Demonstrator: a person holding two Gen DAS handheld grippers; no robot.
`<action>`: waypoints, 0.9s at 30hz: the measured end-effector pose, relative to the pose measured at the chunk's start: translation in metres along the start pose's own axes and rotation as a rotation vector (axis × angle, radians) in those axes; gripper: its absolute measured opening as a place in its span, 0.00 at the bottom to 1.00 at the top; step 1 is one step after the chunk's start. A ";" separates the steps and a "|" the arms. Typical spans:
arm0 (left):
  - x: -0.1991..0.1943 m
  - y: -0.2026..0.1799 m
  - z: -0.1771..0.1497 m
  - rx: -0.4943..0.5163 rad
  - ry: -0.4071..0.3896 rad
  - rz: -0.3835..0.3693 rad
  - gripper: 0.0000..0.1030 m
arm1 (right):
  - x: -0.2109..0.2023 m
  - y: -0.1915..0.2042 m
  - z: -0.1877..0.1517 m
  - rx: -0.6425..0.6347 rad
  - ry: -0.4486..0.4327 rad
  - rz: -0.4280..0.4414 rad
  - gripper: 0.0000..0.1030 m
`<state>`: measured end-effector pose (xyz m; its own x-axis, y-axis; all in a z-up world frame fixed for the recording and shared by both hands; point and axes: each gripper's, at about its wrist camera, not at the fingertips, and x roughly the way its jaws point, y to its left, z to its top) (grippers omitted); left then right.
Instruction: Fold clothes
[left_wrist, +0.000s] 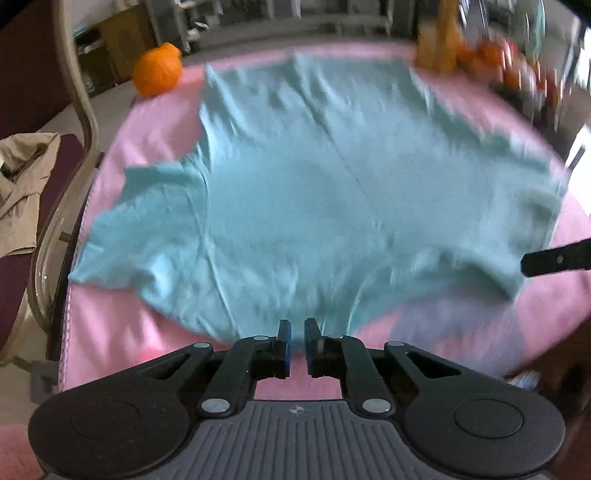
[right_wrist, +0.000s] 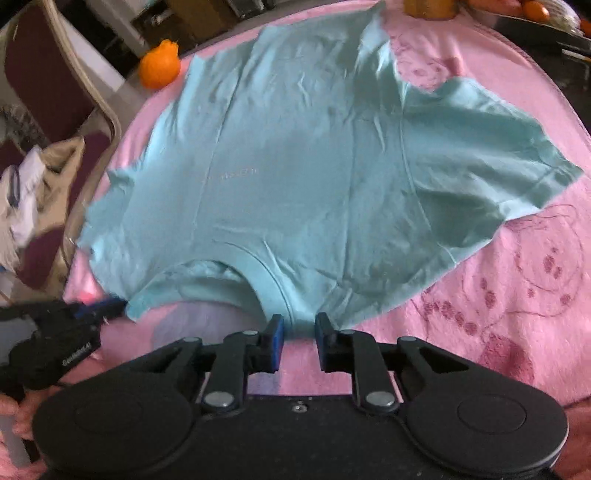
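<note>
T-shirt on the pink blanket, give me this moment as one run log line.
T-shirt: spread on pink blanket | left hand-held gripper: pinching near edge | right hand-held gripper: pinching near edge at collar | fold: not yet done

You are looking at very little readable text. In the right wrist view, the left gripper (right_wrist: 110, 306) at about 8 o'clock is carrying a small white brand mark on its black body, too blurred to spell out. The light blue T-shirt (right_wrist: 295, 166) is showing a faint pale line of lettering on its chest, also unreadable. The left wrist view is offering nothing legible.
</note>
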<state>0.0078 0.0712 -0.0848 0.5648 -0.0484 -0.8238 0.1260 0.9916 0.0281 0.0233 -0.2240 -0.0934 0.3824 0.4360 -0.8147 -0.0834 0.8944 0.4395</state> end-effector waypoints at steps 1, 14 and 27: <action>-0.007 0.006 0.009 -0.016 -0.040 -0.002 0.10 | -0.009 0.001 0.006 0.012 -0.034 0.024 0.20; 0.080 0.076 0.129 -0.140 -0.122 0.066 0.10 | -0.018 -0.035 0.150 0.095 -0.346 0.029 0.53; 0.151 0.070 0.138 -0.139 -0.032 0.195 0.09 | 0.084 -0.083 0.166 0.024 -0.174 -0.191 0.02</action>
<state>0.2150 0.1165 -0.1291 0.5930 0.1438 -0.7922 -0.1001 0.9895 0.1047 0.2148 -0.2781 -0.1353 0.5420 0.2338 -0.8072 0.0264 0.9553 0.2945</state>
